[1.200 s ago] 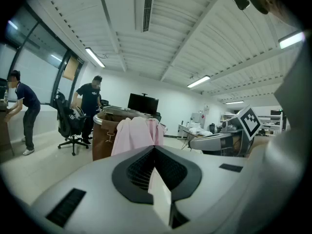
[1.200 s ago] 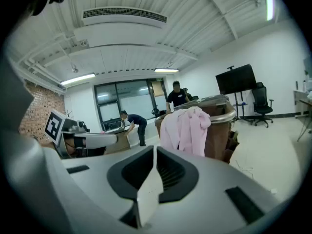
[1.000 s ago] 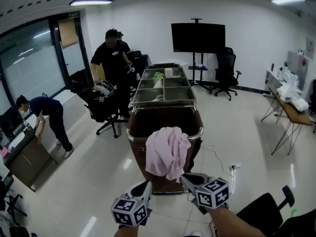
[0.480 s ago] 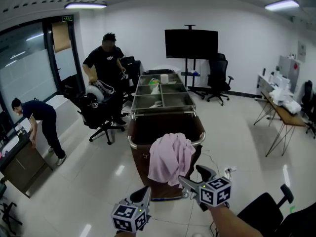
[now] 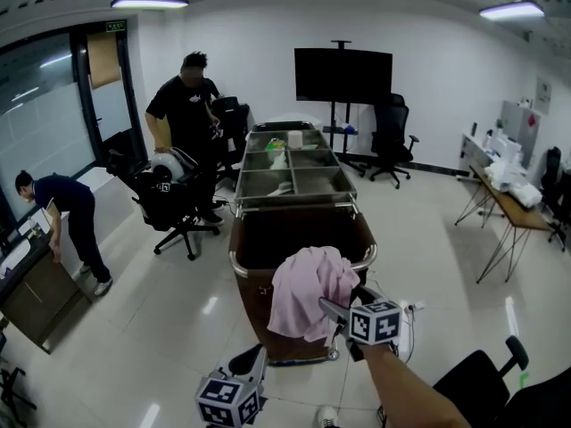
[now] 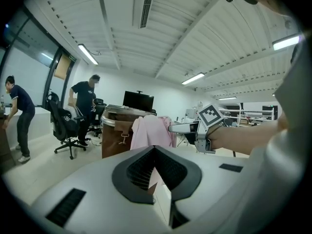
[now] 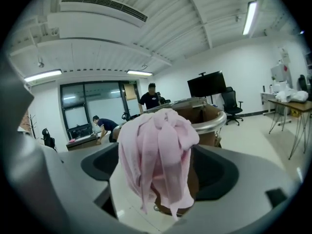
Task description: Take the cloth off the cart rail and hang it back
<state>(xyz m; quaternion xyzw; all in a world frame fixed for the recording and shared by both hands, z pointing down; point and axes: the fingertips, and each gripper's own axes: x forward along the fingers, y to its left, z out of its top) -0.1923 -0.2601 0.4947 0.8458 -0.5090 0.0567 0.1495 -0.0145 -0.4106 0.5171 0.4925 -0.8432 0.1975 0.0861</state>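
Head view gives us the pink cloth [image 5: 308,294] draped over the near end of the cart rail [image 5: 234,261], hanging down the cart's brown front. Our right gripper [image 5: 344,301] is just at the cloth's right edge. Its jaws have just been opening and stand wide. In the right gripper view the cloth hangs between them, with neither pad pressing it. Our left gripper [image 5: 253,363] sits lower and to the left, apart from the cart, its jaws closed together on nothing. Beyond the cart, a person in black [image 5: 183,105] stands by an office chair [image 5: 165,199], and another person [image 5: 53,212] bends forward at the left.
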